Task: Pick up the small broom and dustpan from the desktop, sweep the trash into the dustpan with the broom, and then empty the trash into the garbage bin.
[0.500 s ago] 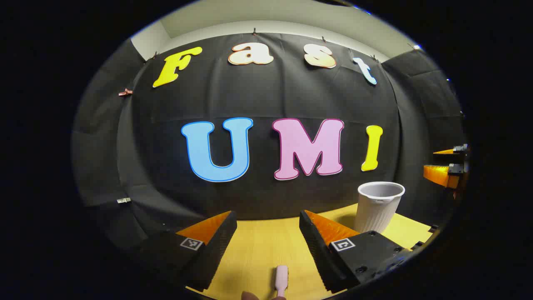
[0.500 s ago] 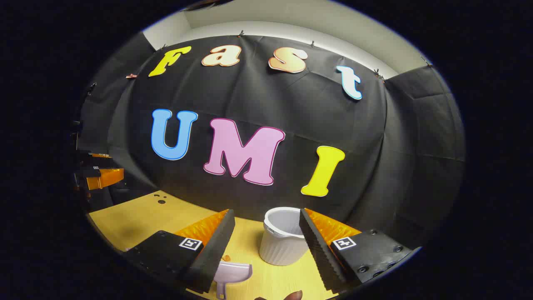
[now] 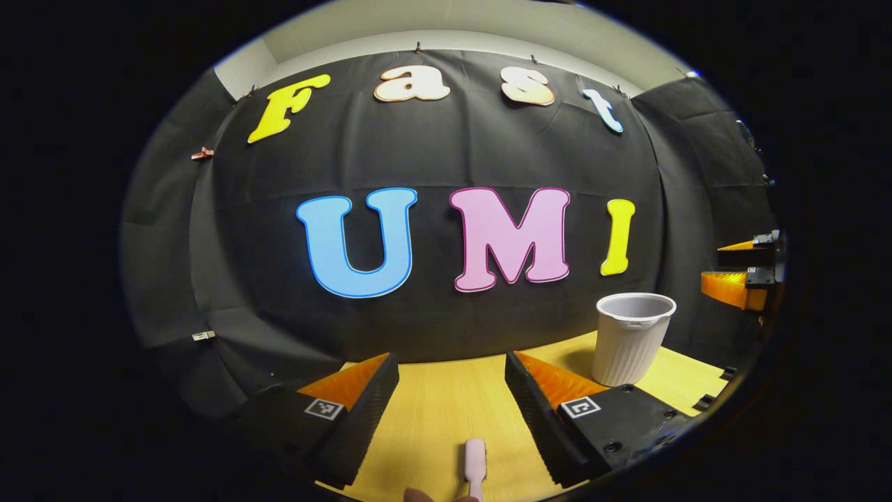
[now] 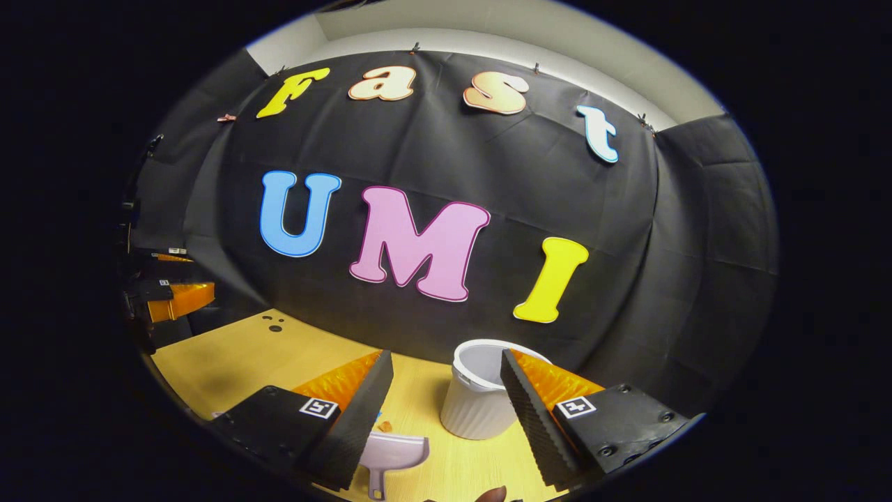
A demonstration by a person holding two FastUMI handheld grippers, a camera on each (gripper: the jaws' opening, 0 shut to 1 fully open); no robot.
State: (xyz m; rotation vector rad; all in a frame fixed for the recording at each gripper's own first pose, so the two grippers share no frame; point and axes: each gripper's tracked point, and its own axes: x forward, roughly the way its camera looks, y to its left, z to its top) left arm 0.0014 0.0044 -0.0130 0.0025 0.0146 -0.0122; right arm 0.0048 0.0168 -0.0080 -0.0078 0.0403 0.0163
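The small pink plastic broom handle (image 3: 475, 460) lies near on the yellow wooden desktop (image 3: 432, 411), between the parted, empty left gripper (image 3: 451, 390). The lilac dustpan (image 4: 394, 450) sits below the released right gripper (image 4: 446, 390), near the white ribbed bin (image 4: 474, 411); a careless reach risks toppling it.

Open left tongs (image 3: 451, 390) above pink broom handle (image 3: 475, 460), bin (image 3: 631, 338) right.

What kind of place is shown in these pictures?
Probably a staged recording booth, not a home: black cloth wall, a wooden desktop, and a small white bin beside a dustpan.
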